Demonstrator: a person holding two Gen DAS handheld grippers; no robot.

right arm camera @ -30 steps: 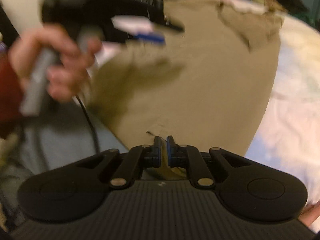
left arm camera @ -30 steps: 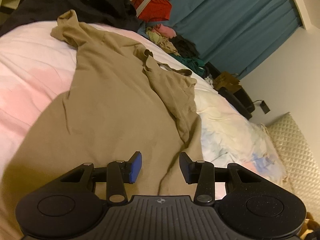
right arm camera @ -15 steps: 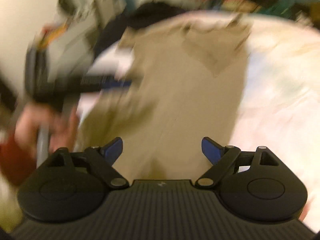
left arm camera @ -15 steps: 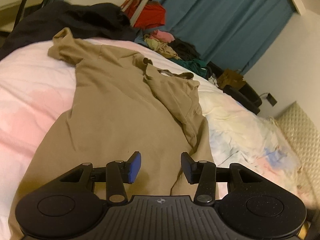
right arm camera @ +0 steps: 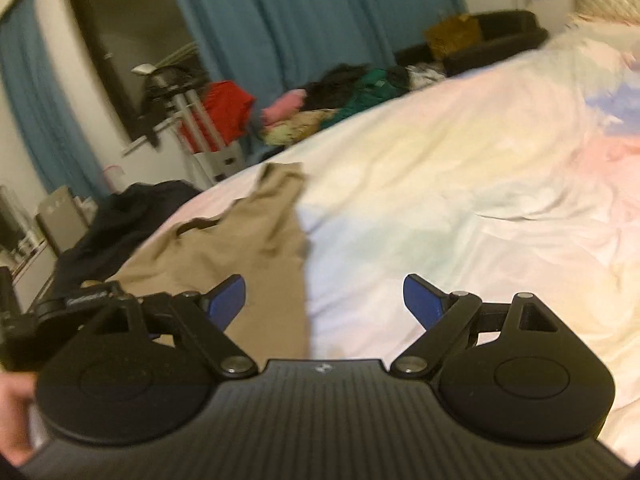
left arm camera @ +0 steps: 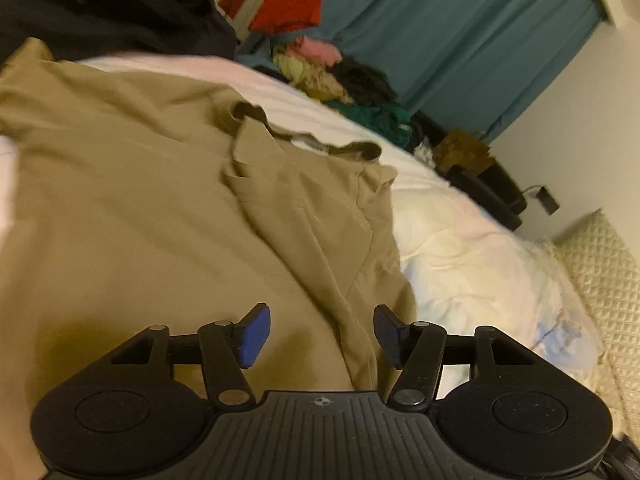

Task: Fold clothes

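Now both claws, left claw (left arm camera: 322, 334) opening, tilt over the tan shirt (left arm camera: 160, 220).

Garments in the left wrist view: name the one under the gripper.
The tan shirt, spread flat on the bed; the black, red and pink clothes lie bunched far beyond it.

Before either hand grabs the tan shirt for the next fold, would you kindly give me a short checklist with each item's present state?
1. Left gripper free: ok, jaws opening, nothing pinched.
2. Right gripper free: ok, jaws wide, nothing held.
3. Tan shirt lying on the bedspread: ok.
4. Shirt flat: not ok, one side is folded over near the collar.
5. Shirt's near hem in sight: cannot tell, hidden behind the grippers.
6. Dark garment off the shirt: cannot tell, their edges meet in the left view.
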